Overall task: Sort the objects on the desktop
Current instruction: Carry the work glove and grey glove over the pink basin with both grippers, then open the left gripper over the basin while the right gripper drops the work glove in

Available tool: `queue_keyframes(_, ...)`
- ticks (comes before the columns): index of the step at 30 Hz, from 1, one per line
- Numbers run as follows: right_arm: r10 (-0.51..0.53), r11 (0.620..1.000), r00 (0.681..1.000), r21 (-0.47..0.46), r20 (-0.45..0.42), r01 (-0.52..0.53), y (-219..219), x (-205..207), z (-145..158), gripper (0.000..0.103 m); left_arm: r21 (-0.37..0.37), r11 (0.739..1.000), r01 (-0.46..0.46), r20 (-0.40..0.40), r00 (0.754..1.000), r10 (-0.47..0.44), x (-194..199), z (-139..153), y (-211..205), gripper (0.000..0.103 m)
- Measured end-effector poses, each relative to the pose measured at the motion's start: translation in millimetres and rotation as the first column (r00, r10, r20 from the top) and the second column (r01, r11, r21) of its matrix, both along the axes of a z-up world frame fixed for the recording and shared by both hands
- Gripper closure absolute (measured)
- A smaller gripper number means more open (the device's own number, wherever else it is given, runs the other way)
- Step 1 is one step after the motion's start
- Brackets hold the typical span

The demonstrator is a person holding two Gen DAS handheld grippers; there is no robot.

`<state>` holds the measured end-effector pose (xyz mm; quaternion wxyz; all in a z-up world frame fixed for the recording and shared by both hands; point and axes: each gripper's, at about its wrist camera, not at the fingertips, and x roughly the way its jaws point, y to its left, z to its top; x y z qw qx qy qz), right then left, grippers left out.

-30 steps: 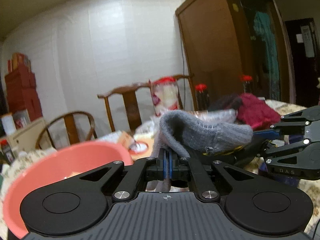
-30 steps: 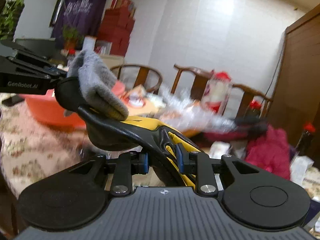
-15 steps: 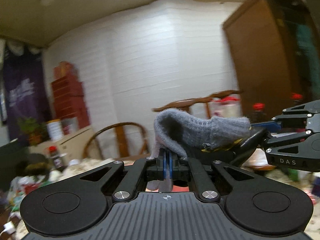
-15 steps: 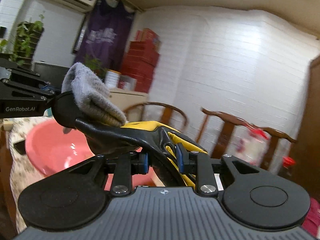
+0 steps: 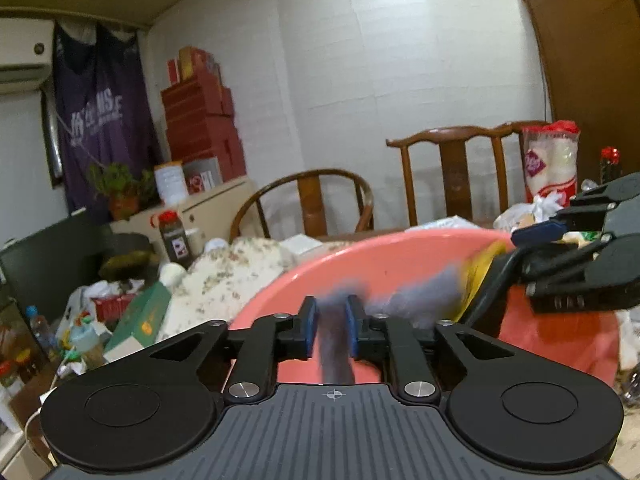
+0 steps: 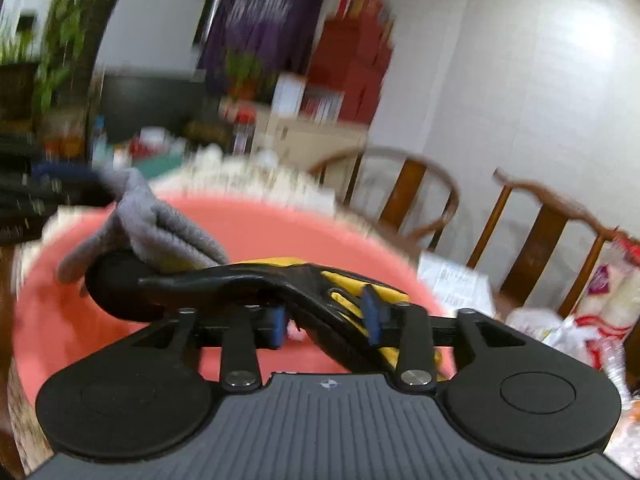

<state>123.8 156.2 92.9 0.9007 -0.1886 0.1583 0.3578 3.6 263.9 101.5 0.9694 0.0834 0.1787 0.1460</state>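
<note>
Pink basin (image 5: pixel 400 256): the landmark; it filled the space directly ahead of and below both your grippers, its rim nearest you in the left wrist view. Black-and-yellow tool (image 6: pixel 280 284): its long axis ran crosswise over the basin, from your right gripper (image 6: pixel 326 326) toward your left. Grey knit cloth (image 6: pixel 160 232): draped over the tool's far rounded end, above the basin's left half, trailing blurred through your left gripper (image 5: pixel 330 330). Both sets of jaws had just been opening. The right pads stood apart with the tool's yellow end between them, seemingly no longer pinched; the left pads stood apart either side of the cloth. Judged: both things lay over the basin's hollow, so release alone should drop them in.
</note>
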Motion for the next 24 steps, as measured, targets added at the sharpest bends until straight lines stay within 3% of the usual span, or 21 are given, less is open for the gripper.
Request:
queue_keyframes(2, 0.011, 0.998, 1.0, -0.061, -0.009, -0.012, 6.6, 0.1, -11.6, 0.036, 0.01, 1.0, 0.001, 0.001, 1.0, -0.001, -0.7, -2.5, 2.5, 0.041)
queue_keyframes(6, -0.015, 0.988, 0.999, -0.15, 0.038, 0.021, 9.9, -9.8, -27.9, 0.015, 0.021, 1.0, 0.016, 0.019, 1.0, -0.016, -2.6, -5.1, -3.3, 0.026)
queue_keyframes(8, -0.015, 0.983, 0.999, -0.181, 0.051, 0.024, 7.1, -10.8, -27.7, 0.01, 0.023, 0.999, 0.034, 0.023, 0.999, -0.035, -1.1, -5.7, -8.5, 0.018)
queue_keyframes(12, 0.006, 0.954, 0.998, -0.299, 0.057, 0.011, 16.4, -14.1, -31.0, 0.005, 0.044, 0.998, 0.041, 0.007, 0.999, -0.041, 1.9, -9.6, -17.9, 0.017)
queue_keyframes(17, 0.047, 0.891, 0.997, -0.453, 0.06, -0.015, 25.5, -14.7, -27.7, 0.005, 0.019, 1.0, -0.013, -0.003, 1.0, 0.013, 7.8, -10.0, -17.6, 0.017)
queue_keyframes(24, 0.039, 0.85, 0.999, -0.526, 0.015, -0.026, 28.7, 0.5, -12.4, 0.005, -0.021, 0.997, -0.075, -0.009, 0.997, 0.075, 15.4, -7.5, -7.5, 0.016)
